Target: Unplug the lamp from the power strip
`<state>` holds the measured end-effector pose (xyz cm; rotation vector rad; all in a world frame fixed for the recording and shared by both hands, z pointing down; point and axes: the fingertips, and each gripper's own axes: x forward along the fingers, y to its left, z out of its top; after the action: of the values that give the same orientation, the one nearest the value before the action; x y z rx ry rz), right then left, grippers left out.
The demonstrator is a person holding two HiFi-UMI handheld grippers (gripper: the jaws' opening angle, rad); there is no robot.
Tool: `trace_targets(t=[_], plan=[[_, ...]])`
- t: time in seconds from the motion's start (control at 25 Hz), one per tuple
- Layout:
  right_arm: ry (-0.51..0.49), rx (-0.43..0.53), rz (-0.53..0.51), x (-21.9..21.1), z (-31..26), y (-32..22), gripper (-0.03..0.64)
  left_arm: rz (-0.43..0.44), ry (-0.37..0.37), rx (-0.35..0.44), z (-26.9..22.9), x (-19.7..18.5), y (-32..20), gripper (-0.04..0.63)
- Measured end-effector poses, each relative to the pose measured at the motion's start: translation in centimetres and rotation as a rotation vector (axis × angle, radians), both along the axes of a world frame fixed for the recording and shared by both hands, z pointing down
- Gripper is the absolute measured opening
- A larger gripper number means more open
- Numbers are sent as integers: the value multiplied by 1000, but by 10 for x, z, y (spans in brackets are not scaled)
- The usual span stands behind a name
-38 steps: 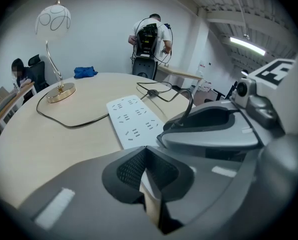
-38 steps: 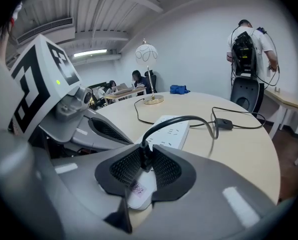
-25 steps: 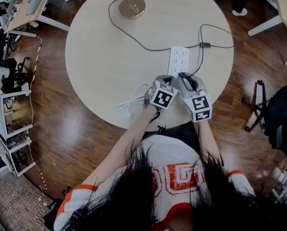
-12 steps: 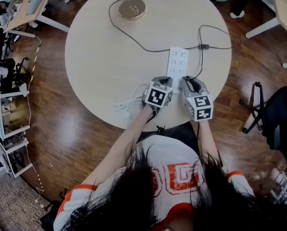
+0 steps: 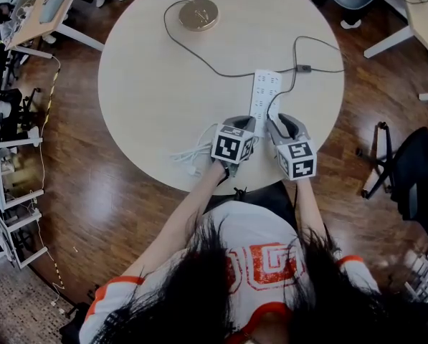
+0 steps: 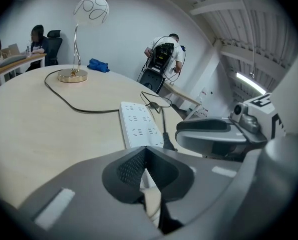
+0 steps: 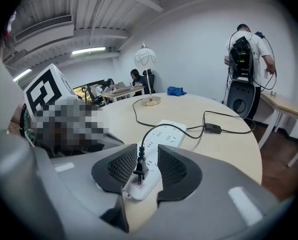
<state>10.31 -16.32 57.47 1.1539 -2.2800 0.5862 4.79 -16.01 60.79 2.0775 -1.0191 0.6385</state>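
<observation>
Table [image 5: 149, 99]: round and pale; the clock positions below are read on it in the head view.
Lamp [image 5: 198, 13]: stands near the far rim at 12 o'clock, with a brass-coloured base, a curved stem and a white globe shade.
Black cable [image 5: 235, 75]: runs from the lamp base towards 3 o'clock, passes an inline switch [image 5: 305, 68], then bends back to the plug.
Power strip [image 7: 168, 134]: white, lying flat between the centre and 4 o'clock, its length running 12 to 6.
Plug [image 7: 139, 169]: black, upright over the strip's near end, with bare prongs showing above the strip's face.
Right gripper [image 7: 148, 160]: at 5 o'clock. Its jaws have just been opening and stand wide either side of the plug, with neither pad pressing it.
Left gripper [image 6: 141, 156]: just beside it at 6 o'clock, with its jaw tips closed together over the strip's near end. Whether it presses on the strip is unclear.
White cable bundle [image 5: 193, 153]: lies loose at 7 o'clock.
</observation>
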Motion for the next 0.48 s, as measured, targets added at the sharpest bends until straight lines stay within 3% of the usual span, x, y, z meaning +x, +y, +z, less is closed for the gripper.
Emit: trace_targets(t=[0.28, 0.4, 0.48], plan=[[11, 24, 43, 2, -8, 8, 117, -20, 45, 36, -14, -4, 0, 0], [24, 64, 89, 6, -15, 10, 10, -19, 64, 56, -22, -3, 3, 0], [21, 75, 99, 4, -19, 13, 2, -18, 80, 72, -28, -3, 5, 0]])
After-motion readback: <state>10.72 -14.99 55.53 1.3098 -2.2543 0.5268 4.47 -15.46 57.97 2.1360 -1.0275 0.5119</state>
